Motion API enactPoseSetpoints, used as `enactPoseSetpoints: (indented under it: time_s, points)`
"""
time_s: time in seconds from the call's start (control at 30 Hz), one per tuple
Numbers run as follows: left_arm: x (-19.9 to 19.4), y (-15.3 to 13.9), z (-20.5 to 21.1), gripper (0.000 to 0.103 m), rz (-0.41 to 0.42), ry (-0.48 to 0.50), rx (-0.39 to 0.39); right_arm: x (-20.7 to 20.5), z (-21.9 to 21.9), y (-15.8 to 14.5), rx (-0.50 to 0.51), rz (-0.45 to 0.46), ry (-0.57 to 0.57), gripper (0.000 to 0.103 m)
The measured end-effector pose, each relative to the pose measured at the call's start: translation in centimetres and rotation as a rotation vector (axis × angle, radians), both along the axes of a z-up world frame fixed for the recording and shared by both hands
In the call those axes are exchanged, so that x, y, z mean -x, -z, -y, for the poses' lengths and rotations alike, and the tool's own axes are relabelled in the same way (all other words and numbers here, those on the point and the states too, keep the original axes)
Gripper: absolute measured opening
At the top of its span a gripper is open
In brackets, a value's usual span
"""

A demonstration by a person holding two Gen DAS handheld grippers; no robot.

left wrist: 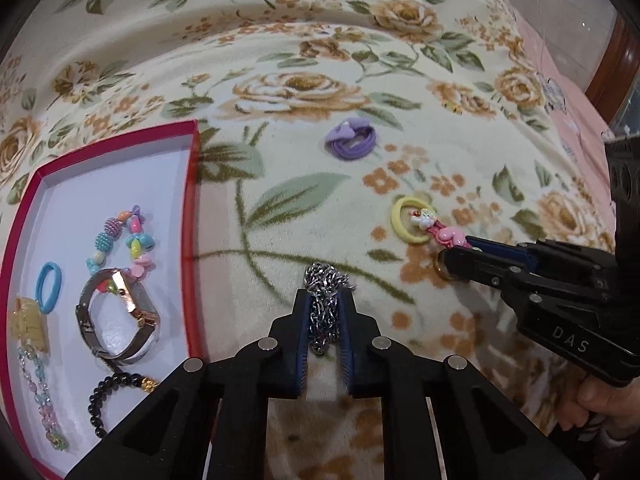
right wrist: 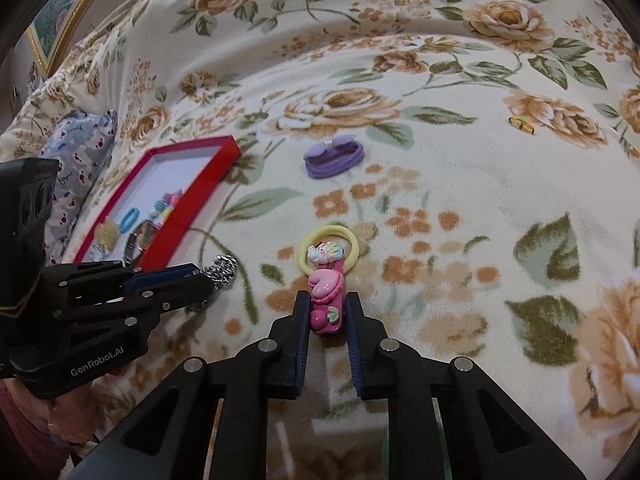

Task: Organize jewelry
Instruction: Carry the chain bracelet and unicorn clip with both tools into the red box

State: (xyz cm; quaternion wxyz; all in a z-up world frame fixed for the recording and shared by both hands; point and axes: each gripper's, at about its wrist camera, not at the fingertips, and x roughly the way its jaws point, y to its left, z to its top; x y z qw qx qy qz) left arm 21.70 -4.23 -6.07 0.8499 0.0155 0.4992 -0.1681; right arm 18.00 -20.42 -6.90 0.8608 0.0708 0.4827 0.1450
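While I look down the left wrist view, my left gripper (left wrist: 325, 312) is closed on a bunched silver chain (left wrist: 326, 280), the blue pads (left wrist: 305, 320) pressing it from both sides against the floral blanket (left wrist: 280, 184). My right gripper (right wrist: 327, 308) is likewise clamped on a pink hair clip (right wrist: 325, 300), whose far end carries a small cartoon charm lying across a pale yellow hair ring (right wrist: 330, 250). Each tool shows in the other's camera: the right one bears the letters "DAS" on its black body, the left one reads "GenRobot.AI". A person's fingers (left wrist: 596, 404) wrap the right handle at the near right edge.

To the left of the chain lies a red-rimmed tray (left wrist: 192, 216) with a white floor. Nearest in it are a black bead bracelet (left wrist: 108, 396) and a pastel bead strand (left wrist: 38, 392); a little farther rest a rose-gold wristwatch (left wrist: 116, 312), a yellowish clip (left wrist: 30, 324) and a blue hair ring (left wrist: 48, 286); beyond the watch sits a multicoloured bead bracelet (left wrist: 120, 242).

Farther out on the blanket, well apart from both grippers, lies a purple hair tie with a bow (left wrist: 351, 138). Farthest right, a small yellow and green item (right wrist: 522, 124) rests on a printed rose; I cannot tell what it is.
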Motion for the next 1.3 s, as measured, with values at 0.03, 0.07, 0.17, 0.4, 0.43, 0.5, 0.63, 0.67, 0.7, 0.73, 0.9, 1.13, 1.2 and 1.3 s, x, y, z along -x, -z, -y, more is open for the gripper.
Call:
enactPoseSetpoints:
  time_s: [0.03,0.07,0.17,0.4,0.43,0.5,0.63,0.67,0.7,0.73,0.9,1.13,1.2,1.3]
  points:
    - [0.2,-0.4,-0.2,0.012,0.005,-0.002,0.012,0.2,0.1,-0.5,-0.006,0.012,0.003,0.016]
    - [0.4,-0.8,-0.5,0.012,0.013,-0.004,0.023,0.4,0.1,-1.0,-0.014,0.025,0.006,0.016]
    - [1.3,-2.2,-1.3,0.012,0.038,-0.011,0.054,0.9,0.2,-2.2,-0.032,0.05,0.011,0.016]
    - [3.8,-5.2,-3.3,0.012,0.081,-0.039,0.113,1.9,-0.2,-4.0,-0.064,0.078,0.011,0.016]
    - [4.3,-5.7,-3.7,0.012,0.09,-0.043,0.119,2.1,-0.3,-4.1,-0.066,0.082,0.009,0.016]
    - [4.9,-6.4,-4.2,0.012,0.103,-0.05,0.125,2.4,-0.7,-4.4,-0.069,0.086,0.004,0.016]
    - [6.6,-7.9,-5.5,0.012,0.128,-0.068,0.139,3.0,-1.7,-4.9,-0.075,0.092,-0.015,0.016]
    - [7.0,-8.2,-5.9,0.012,0.132,-0.075,0.144,3.1,-2.0,-5.0,-0.079,0.094,-0.021,0.016]
    - [7.4,-8.4,-6.2,0.012,0.135,-0.08,0.148,3.3,-2.2,-5.1,-0.082,0.094,-0.026,0.016]
    - [7.7,-8.6,-6.6,0.012,0.138,-0.086,0.15,3.4,-2.5,-5.2,-0.084,0.096,-0.034,0.016]
    - [9.5,-9.6,-8.7,0.012,0.151,-0.128,0.163,3.9,-4.4,-5.6,-0.097,0.1,-0.075,0.016]
    - [11.3,-10.8,-11.4,0.012,0.175,-0.161,0.162,4.2,-7.6,-5.8,-0.121,0.094,-0.141,0.016]
    - [11.7,-10.8,-12.3,0.012,0.177,-0.178,0.161,4.3,-8.5,-5.7,-0.127,0.089,-0.156,0.016]
    - [12.1,-10.7,-13.5,0.012,0.173,-0.207,0.161,4.4,-9.6,-5.5,-0.13,0.081,-0.181,0.016]
